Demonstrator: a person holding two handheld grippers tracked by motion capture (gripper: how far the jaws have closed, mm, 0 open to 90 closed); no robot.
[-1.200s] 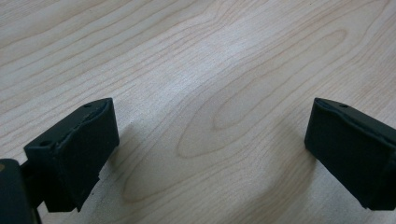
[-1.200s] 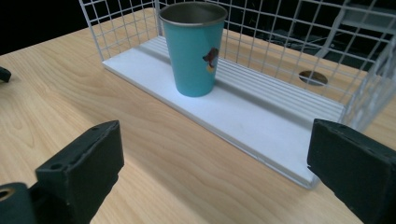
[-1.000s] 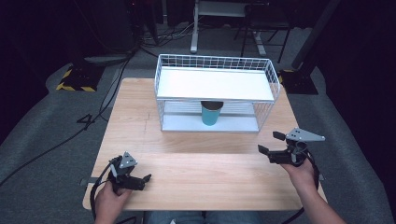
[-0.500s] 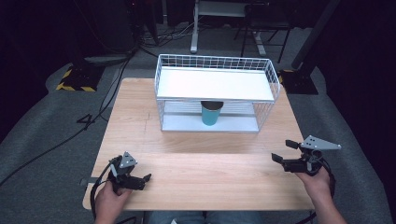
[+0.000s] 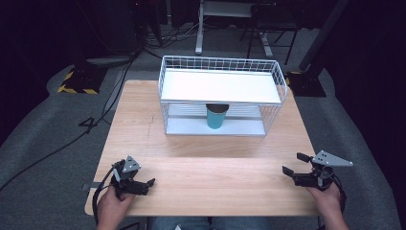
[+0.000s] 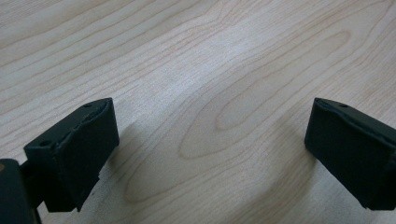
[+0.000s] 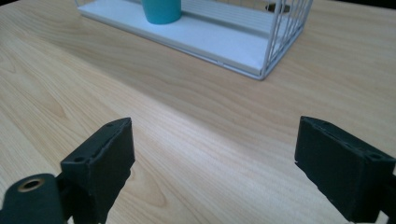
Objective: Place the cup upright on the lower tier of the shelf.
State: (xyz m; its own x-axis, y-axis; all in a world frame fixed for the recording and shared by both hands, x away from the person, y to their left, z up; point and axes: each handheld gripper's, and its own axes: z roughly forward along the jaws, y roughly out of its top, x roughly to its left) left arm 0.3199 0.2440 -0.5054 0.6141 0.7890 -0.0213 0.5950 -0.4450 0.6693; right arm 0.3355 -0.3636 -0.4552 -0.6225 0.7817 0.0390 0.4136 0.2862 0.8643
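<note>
A white wire rack (image 5: 221, 98) w/ two shelves sits at the far middle of the wooden table (image 5: 201, 163); its wire sides & top shelf box in the cup (image 5: 217, 116), front side open. Cup stands upright on the bottom shelf, well apart from both grippers, nearer-centre. It's teal w/ a dark rim. Left gripper (image 5: 148, 183) at the near-left edge, jaws spread, nothing between. Right gripper (image 5: 295, 169) near-right, jaws spread, empty, facing the rack.
</note>
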